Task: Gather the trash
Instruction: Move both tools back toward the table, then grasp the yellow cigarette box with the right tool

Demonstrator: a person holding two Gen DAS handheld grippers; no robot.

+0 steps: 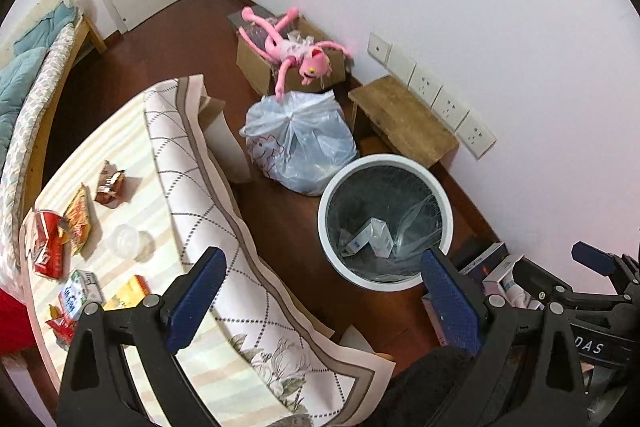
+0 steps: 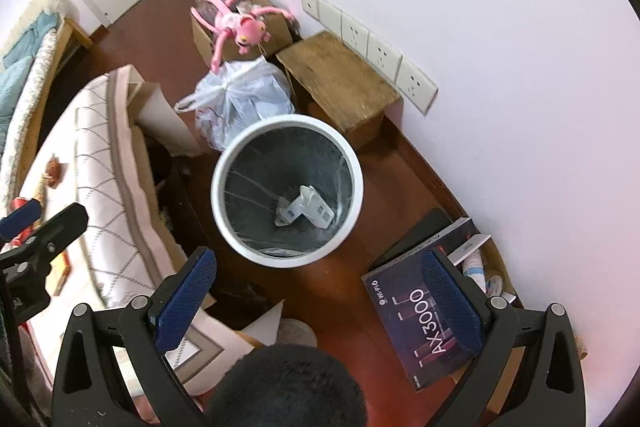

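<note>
A white round trash bin (image 1: 384, 159) with a clear liner stands on the dark floor, and a crumpled white carton (image 1: 372, 237) lies at its bottom. Left of it, a cloth-covered table (image 1: 192, 227) carries trash: a red packet (image 1: 46, 247), a yellow wrapper (image 1: 80, 215), a brown wrapper (image 1: 110, 183), a clear plastic lid (image 1: 128, 241) and a small carton (image 1: 78, 293). My left gripper (image 1: 324, 301) hangs open and empty between table edge and bin. My right gripper (image 2: 320, 293) is open and empty, high above the bin (image 2: 288, 258), where the carton (image 2: 308, 211) shows.
Behind the bin are a tied pale plastic bag (image 1: 300, 143), a cardboard box with a pink plush toy (image 1: 296, 51) and a low wooden stool (image 1: 404, 119) against the wall. A black router box (image 2: 424, 319) lies on the floor at right. A person's head (image 2: 288, 387) fills the bottom edge.
</note>
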